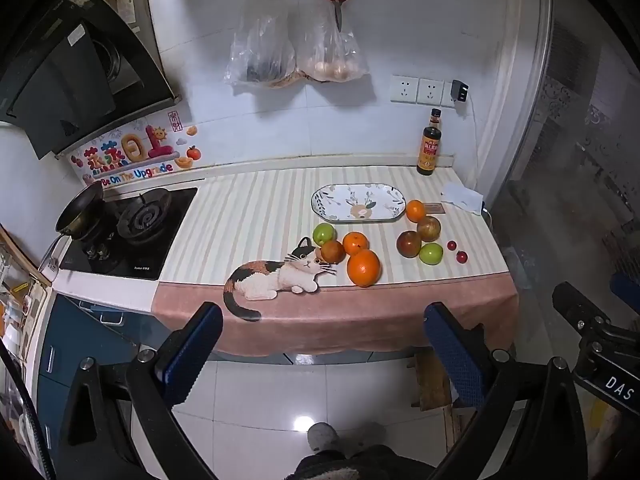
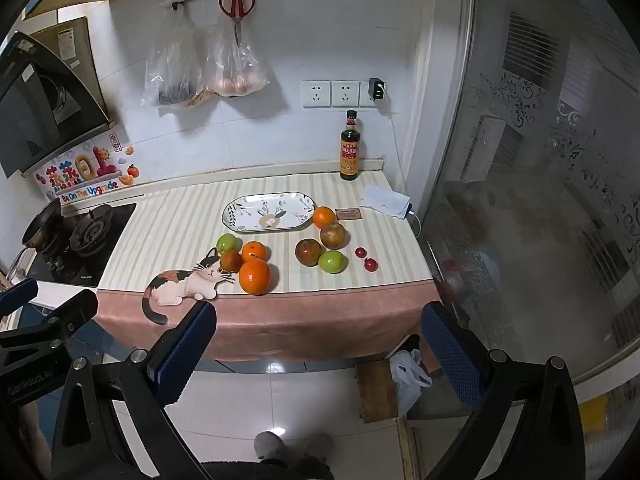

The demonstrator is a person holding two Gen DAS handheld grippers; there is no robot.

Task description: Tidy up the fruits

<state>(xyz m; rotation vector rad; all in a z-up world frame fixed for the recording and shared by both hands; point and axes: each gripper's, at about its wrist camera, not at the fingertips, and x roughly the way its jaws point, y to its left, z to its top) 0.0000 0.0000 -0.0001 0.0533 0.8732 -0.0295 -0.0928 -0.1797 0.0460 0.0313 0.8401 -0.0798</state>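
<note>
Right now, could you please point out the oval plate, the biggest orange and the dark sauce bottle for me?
oval plate point(image 2: 240, 205): right wrist view, on its bare left rim.
biggest orange point(image 2: 254, 276): right wrist view, middle of its peel.
dark sauce bottle point(image 1: 428, 152): left wrist view, on its label.

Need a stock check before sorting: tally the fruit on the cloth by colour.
Orange: 3
Green: 2
Red-brown apples: 3
Small red: 2
Total: 10
</note>
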